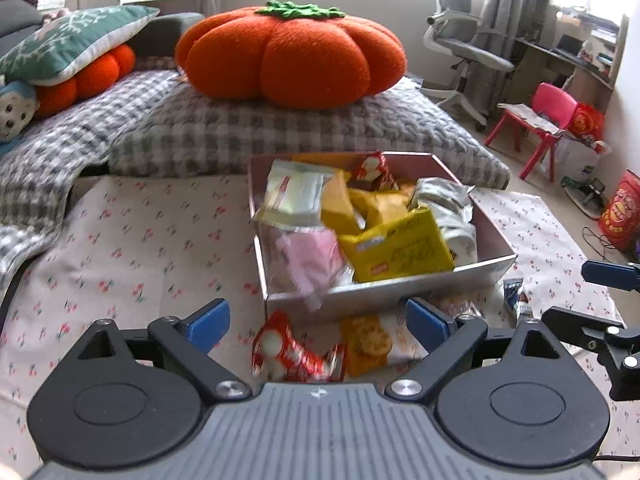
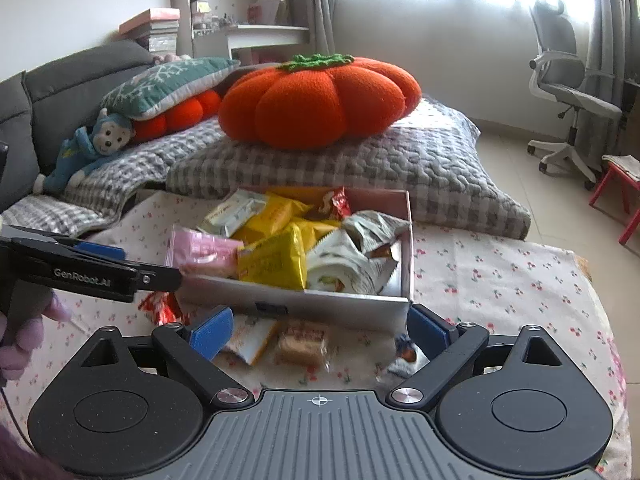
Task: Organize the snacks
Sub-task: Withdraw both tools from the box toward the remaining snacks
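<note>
1. Nearest the left gripper, right in front of its jaws, sat a red-and-white snack pack with an orange cracker pack touching its right side. Both lay flat on the floral cloth, just on the near side of the box. Jaws were wide apart, holding nothing.

2. The red pack's long axis ran roughly left-right across the jaw gap, tilted a bit, so I'd guess closing on its short width would need a small wrist turn.

3. The right gripper was also spread open and empty. In front of it, on the near side of the box: a pale cracker pack, a clear-wrapped biscuit and a small dark-wrapped piece, which was blurry.

4. So left was closer to the red pack, right closer to the biscuit.

5. Further out, the box was already piled with packs, a pink wrapper hanging over its near-left wall.

6. Behind the box was a pumpkin cushion.
</note>
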Motion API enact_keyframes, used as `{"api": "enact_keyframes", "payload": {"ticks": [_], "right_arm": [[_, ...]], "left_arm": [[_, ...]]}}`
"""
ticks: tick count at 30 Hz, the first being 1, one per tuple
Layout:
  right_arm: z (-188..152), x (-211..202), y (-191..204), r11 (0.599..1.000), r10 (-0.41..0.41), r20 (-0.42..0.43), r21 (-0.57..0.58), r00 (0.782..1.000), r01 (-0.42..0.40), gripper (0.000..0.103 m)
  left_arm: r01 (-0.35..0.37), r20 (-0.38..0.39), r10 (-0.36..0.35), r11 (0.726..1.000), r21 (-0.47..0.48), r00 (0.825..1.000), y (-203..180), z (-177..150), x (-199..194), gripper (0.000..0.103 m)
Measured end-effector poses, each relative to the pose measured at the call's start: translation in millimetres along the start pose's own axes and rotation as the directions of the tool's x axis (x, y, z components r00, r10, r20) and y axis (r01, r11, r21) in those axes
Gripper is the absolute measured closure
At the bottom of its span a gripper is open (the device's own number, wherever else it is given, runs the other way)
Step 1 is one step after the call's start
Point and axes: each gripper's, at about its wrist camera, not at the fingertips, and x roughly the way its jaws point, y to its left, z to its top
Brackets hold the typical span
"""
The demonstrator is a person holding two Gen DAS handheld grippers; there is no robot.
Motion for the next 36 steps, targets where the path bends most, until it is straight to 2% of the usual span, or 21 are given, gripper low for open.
{"api": "enact_keyframes", "payload": {"ticks": [7, 13, 18, 25, 36], "right_arm": [[-14.0, -6.7, -1.4, 1.0, -0.014, -0.01, -0.001, 1.0, 0.014, 0.004], [-30.6, -4.7, 1.8, 1.0, -0.02, -0.034, -0.007, 0.999, 0.02, 0.003], [-49.1, 5.9, 0.7, 0.997, -0.045, -0.078, 0.058, 0.996, 0.05, 0.003], [-60.6, 20.4, -4.7, 0.993, -0.096, -0.109, 0.059, 0.989, 0.103, 0.003], [-61.4, 40.9, -32.8, 0.977, -0.134, -0.146, 0.146, 0.98, 0.155, 0.003]], "left_arm": [[-0.065, -0.055, 0.062, 0.996, -0.06, 0.997, 2.5, -19.3, -4.2, 0.002], [-0.107, -0.062, 0.099, 0.986, -0.128, 0.993, 3.6, -39.2, -8.1, 0.001], [-0.134, -0.062, 0.124, 0.969, -0.205, 0.99, 0.4, -56.3, -8.1, 0.001], [-0.164, -0.052, 0.156, 0.966, -0.202, 0.986, -8.6, -68.8, 3.1, 0.001], [-0.173, -0.01, 0.181, 0.92, -0.352, 0.983, 1.1, -66.3, 20.8, 0.002]]}}
